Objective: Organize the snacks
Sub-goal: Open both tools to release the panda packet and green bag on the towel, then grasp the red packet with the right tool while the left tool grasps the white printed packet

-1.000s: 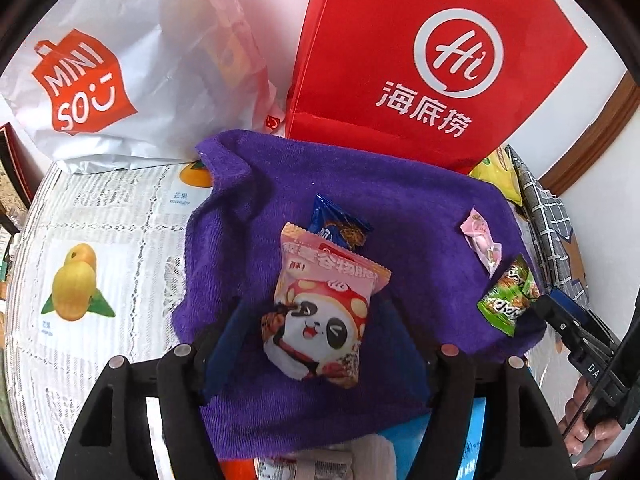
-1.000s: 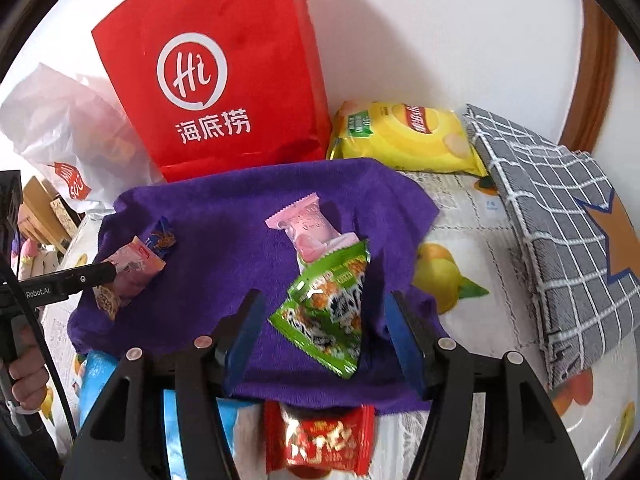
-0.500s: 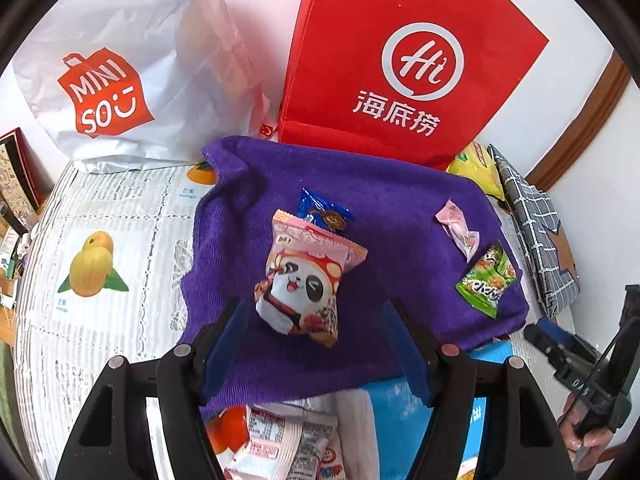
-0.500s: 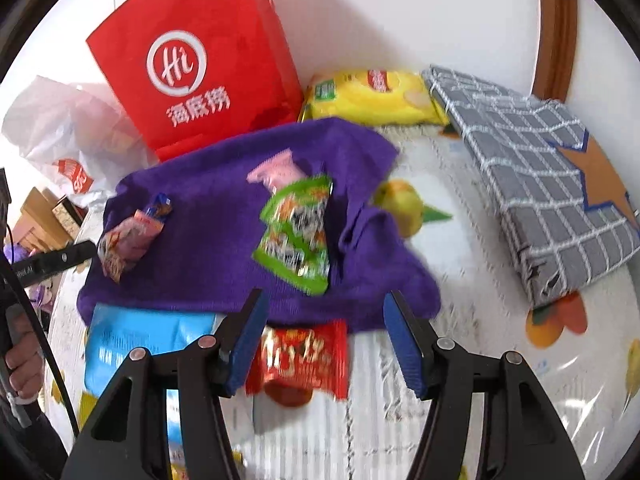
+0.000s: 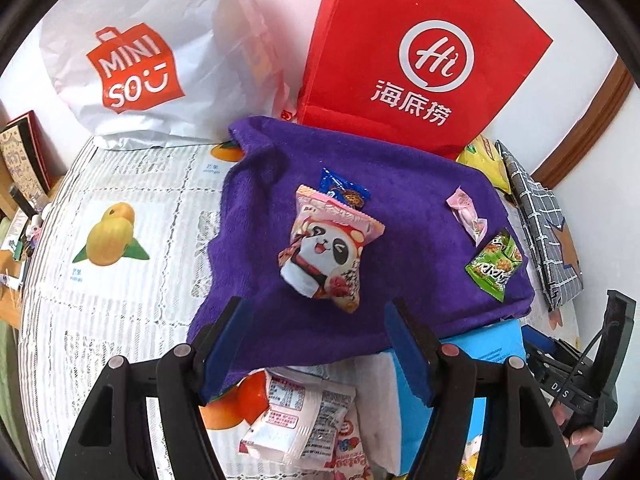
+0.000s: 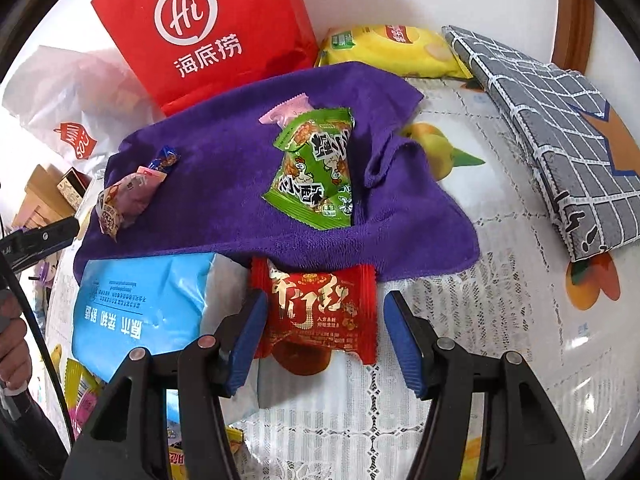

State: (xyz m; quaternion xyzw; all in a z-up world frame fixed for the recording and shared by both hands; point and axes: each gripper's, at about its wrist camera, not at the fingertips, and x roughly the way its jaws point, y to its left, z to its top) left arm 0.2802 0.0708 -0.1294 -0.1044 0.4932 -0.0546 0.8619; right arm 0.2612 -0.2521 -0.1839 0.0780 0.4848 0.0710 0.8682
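Both grippers just backed off the purple towel (image 6: 224,184). Right gripper (image 6: 324,336) now hangs wide over the red packet (image 6: 320,312), probably next; left gripper (image 5: 316,344) wide, empty.

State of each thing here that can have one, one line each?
Left hand-held gripper: open, empty.
Right hand-held gripper: open, straddling the red packet, not pinching.
Panda packet: sealed, on the purple towel.
Green packet: sealed, on the towel.
Red paper bag: upright.
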